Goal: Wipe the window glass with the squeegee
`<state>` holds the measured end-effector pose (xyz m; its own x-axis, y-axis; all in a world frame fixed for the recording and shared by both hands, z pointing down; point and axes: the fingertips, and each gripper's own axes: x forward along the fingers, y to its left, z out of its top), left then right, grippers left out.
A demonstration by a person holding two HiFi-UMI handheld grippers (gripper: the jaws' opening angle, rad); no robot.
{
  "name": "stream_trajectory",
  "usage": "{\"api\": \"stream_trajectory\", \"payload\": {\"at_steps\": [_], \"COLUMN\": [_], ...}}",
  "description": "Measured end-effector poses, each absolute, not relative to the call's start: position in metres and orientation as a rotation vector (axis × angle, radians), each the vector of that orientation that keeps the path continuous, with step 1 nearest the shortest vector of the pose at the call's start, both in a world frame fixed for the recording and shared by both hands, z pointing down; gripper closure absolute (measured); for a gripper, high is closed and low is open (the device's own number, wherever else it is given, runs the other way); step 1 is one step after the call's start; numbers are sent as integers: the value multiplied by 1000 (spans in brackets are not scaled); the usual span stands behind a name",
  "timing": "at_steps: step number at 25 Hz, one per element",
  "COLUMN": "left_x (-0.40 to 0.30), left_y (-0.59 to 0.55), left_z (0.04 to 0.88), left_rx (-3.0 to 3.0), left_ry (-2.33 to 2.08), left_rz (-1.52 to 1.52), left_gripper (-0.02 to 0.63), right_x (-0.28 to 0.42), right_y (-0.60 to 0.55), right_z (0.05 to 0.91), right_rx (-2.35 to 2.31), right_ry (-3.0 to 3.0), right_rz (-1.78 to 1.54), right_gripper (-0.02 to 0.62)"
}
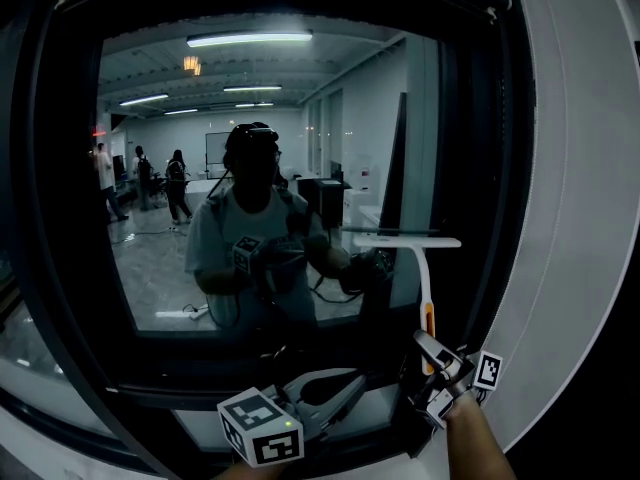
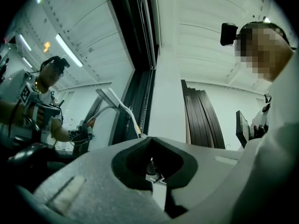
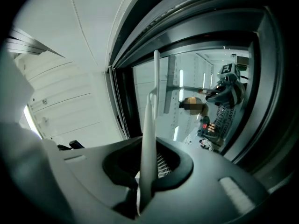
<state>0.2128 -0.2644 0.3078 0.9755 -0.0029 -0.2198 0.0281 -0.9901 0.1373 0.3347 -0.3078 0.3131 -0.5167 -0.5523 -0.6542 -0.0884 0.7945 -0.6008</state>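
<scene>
R gripper (image 1: 432, 353) is clamping its fingers on the white plastic squeegee w/ an orange band on the handle (image 1: 428, 290). In the right gripper view the handle (image 3: 148, 120) is running straight up out from btwn the two fingers (image 3: 117, 155), which are pressing on it from both sides. The squeegee's flat T-shaped blade is sitting well above the R fingers, lying level against the dark window glass (image 1: 180, 268) near the pane's R edge. In the left gripper view the blade (image 2: 112, 99) and its mirror copy are meeting at the glass, so it is looking like contact. The person's forearm (image 1: 480, 443) is trailing below the R gripper.

L gripper (image 1: 345, 386) is hanging low, to the L of the R fingers and apart from the squeegee. Its fingers (image 2: 93, 181) are closing together w/ nothing btwn them, and its marker cube (image 1: 262, 426) is facing the head view.

The black window frame (image 1: 60, 298) is wrapping round the pane. The glass above both sets of fingers is reflecting the person w/ headgear (image 1: 250, 238) and a lit room behind. A white wall panel (image 1: 575, 218) is curving off to the R of the R fingers.
</scene>
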Motion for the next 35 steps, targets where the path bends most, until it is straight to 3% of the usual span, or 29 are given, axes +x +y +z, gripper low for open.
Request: {"api": "stream_trajectory", "payload": {"at_steps": [35], "left_x": [233], "left_y": [-261], "left_z": [397], "left_rx": [2889], "left_ry": [-9], "left_rz": [-217], "left_gripper": [609], "right_x": [339], "right_y": [-285], "right_z": [452], "right_rx": [-547], "right_ry": [2008], "right_rz": [-891], "right_gripper": [554]}}
